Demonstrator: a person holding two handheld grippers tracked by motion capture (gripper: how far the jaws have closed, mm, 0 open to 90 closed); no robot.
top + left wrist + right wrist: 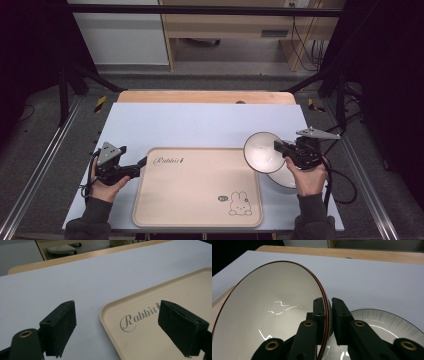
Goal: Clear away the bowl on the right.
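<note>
Two bowls sit at the right of the tabletop (pixel 200 125). The right gripper (pixel 278 147) pinches the rim of the upper bowl (pixel 260 151), tipped on edge, mouth facing left toward the tray; the lower bowl (pixel 287 176) lies flat beneath it. The beige tray (pixel 197 187) lies long axis left to right, printed "Rabbit" near its far left corner, with a rabbit drawing near right. The left gripper (pixel 141 163), jaws wide, straddles the tray's left corner.
</note>
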